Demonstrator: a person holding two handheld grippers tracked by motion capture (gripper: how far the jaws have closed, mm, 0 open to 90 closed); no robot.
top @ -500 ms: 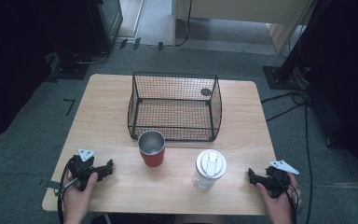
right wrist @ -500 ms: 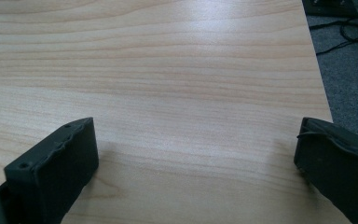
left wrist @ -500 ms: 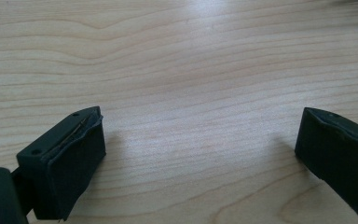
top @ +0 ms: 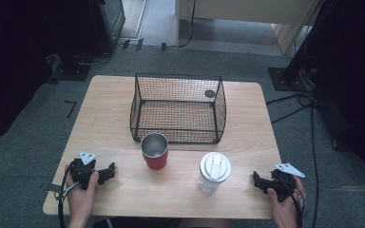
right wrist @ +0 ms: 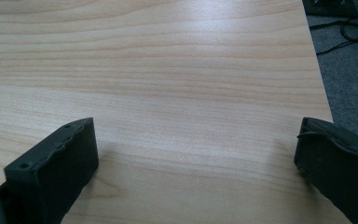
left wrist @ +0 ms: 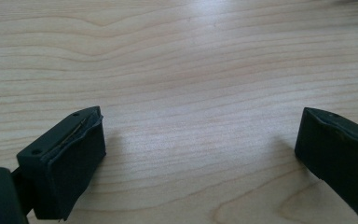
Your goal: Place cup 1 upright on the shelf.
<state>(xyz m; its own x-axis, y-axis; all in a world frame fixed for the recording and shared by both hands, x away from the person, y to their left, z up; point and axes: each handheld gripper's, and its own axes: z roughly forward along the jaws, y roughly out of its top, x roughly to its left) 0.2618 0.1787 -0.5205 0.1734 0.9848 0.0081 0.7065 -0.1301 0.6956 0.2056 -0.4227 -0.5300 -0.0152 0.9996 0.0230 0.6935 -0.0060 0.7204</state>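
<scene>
Both hand-held grippers point(top: 108, 173) point(top: 259, 180) wide open, empty

Each hand held a black two-jaw gripper: the left gripper point(top: 108, 174) and the right gripper point(top: 258, 180) both carried a pale grey three-cornered plate on top and trailed a black cable; the blocky black jaws showed small screw holes and ragged-edged rubbery pads

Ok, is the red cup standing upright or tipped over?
Upright: the red cup stands on its base on the table, round open mouth facing up.
</scene>
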